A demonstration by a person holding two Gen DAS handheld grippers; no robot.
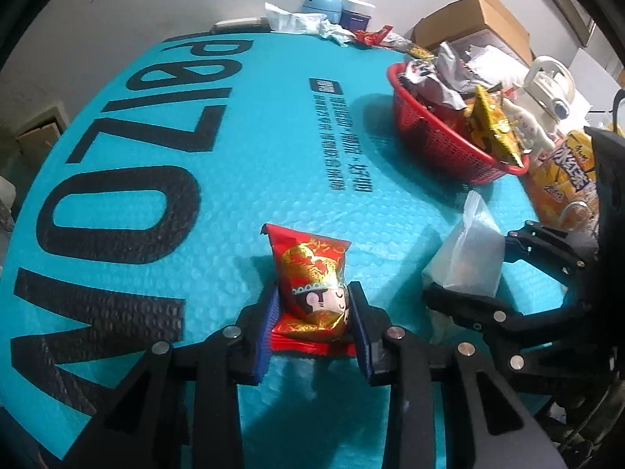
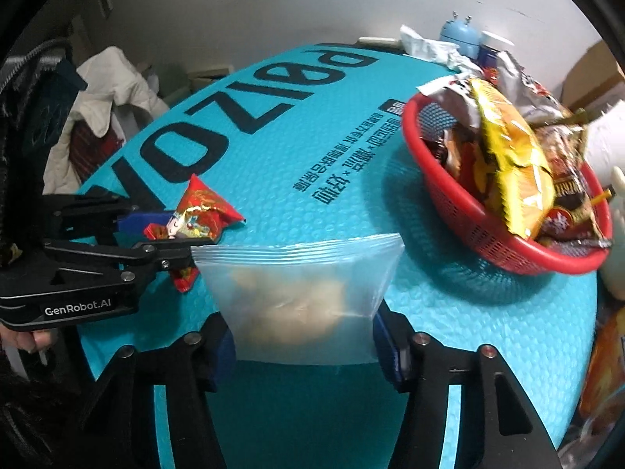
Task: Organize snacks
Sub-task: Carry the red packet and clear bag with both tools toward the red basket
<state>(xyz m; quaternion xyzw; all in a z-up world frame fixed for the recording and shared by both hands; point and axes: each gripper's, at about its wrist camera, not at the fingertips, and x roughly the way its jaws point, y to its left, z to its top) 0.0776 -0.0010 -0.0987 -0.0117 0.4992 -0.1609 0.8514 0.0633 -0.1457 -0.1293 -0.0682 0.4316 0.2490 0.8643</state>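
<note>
My left gripper [image 1: 312,324] is shut on a red and gold snack packet [image 1: 312,285] with a cartoon face, held just above the teal mat [image 1: 156,195]. The same gripper [image 2: 172,234] and packet [image 2: 199,211] show at the left of the right wrist view. My right gripper [image 2: 304,336] is shut on a clear zip bag [image 2: 300,293] with pale snacks inside, held upright over the mat [image 2: 312,156]. The bag [image 1: 468,258] and right gripper [image 1: 468,273] appear at the right of the left wrist view. A red basket [image 1: 441,136] full of snack bags stands beyond; it also shows in the right wrist view [image 2: 468,211].
An orange snack bag [image 1: 566,179] lies right of the basket. Crumpled tissue [image 1: 297,19], a blue gadget [image 1: 320,2] and a jar [image 1: 357,13] stand at the mat's far edge. A cardboard box [image 1: 476,19] sits behind. Clothes [image 2: 105,117] are piled at the left.
</note>
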